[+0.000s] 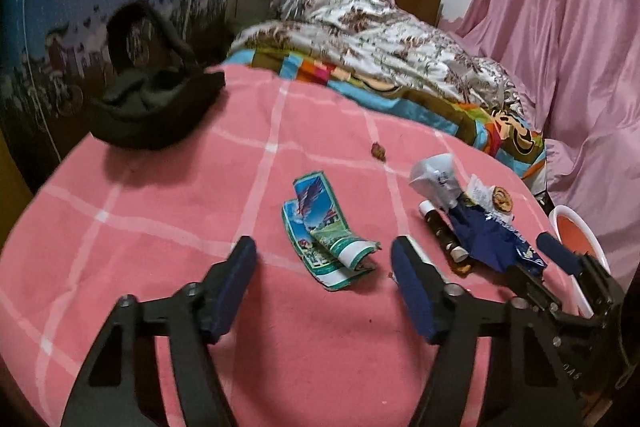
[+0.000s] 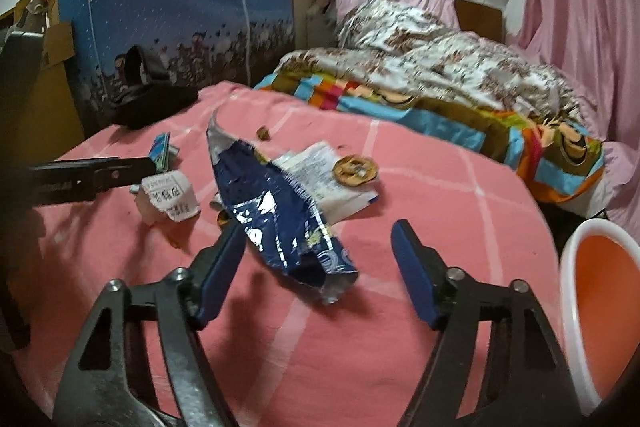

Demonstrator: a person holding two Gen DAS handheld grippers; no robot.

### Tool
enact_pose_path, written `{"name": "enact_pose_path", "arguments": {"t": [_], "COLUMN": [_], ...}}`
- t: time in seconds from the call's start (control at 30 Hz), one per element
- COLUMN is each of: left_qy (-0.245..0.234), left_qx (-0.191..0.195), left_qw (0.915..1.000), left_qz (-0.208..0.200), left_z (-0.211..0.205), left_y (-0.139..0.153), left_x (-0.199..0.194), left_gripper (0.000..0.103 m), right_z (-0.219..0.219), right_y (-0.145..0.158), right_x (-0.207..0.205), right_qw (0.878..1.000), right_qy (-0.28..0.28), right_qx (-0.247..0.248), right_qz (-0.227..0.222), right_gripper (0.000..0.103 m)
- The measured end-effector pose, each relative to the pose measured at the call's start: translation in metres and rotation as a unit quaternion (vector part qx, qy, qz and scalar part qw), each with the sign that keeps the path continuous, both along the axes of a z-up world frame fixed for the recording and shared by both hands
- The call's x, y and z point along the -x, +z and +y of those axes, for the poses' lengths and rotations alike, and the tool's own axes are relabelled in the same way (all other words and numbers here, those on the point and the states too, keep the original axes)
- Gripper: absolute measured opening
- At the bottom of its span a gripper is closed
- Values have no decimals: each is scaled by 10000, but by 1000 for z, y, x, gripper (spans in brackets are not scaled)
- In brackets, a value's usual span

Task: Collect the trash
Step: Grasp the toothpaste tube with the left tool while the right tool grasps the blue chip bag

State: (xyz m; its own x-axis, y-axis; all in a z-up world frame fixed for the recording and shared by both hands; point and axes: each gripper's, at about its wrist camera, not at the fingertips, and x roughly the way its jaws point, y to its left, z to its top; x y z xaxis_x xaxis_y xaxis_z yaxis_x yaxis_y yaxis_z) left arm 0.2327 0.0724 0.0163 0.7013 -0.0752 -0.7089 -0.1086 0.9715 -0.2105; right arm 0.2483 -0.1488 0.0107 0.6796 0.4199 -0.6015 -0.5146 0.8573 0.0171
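Note:
On the pink checked blanket (image 1: pixel 168 195) lies a flattened green and white wrapper (image 1: pixel 324 239), right between the tips of my left gripper (image 1: pixel 324 257), which stands open just above it. To its right is a pile of trash: a crumpled dark blue foil bag (image 1: pixel 488 239), white paper (image 1: pixel 436 179) and a round cookie (image 1: pixel 502 199). My right gripper (image 2: pixel 318 231) is open with the blue foil bag (image 2: pixel 280 211) lying between its fingers. The left finger touches the bag's edge. Behind the bag lie the cookie (image 2: pixel 355 170) and a white wrapper (image 2: pixel 332 187); a printed paper scrap (image 2: pixel 170 197) lies left.
An orange bin with a white rim (image 2: pixel 568 267) stands at the bed's right edge. A black garment (image 1: pixel 152 99) sits at the far left of the blanket. A small brown crumb (image 1: pixel 378 150) lies mid-blanket. A bunched floral quilt (image 1: pixel 380 39) and a colourful sheet fill the far side.

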Motion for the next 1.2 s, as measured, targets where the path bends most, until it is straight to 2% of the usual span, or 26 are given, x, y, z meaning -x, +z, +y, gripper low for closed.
{"name": "enact_pose_path", "arguments": {"t": [0.17,0.2,0.23,0.37,0.4,0.6,1.0,1.2], "left_qy": [6,-14,-36,-66,-76,-124,-207,-308], "left_qx": [196,210,222,304,318,335,349,262], "left_qw": [9998,9997,9996,9994,9994,9994,9989,9973], "left_qz": [106,112,144,131,121,35,-217,-606], "left_z": [8,9,10,12,12,12,4,-4], "left_y": [0,1,1,3,4,6,12,25], "left_x": [-3,-3,-3,0,0,9,18,30], "left_gripper": [50,43,36,30,27,16,12,12], "right_z": [5,6,6,7,7,7,0,-9], "right_y": [-4,-4,-5,-3,-3,0,10,18], "right_x": [0,1,2,5,6,12,25,31], "right_qw": [9998,9997,9997,9996,9995,9995,9982,9963], "right_qy": [159,180,195,268,284,326,335,267], "right_qx": [43,63,76,77,72,34,-204,-367], "right_qz": [120,121,119,86,80,-21,-459,-730], "right_gripper": [61,57,51,34,24,23,23,23]}}
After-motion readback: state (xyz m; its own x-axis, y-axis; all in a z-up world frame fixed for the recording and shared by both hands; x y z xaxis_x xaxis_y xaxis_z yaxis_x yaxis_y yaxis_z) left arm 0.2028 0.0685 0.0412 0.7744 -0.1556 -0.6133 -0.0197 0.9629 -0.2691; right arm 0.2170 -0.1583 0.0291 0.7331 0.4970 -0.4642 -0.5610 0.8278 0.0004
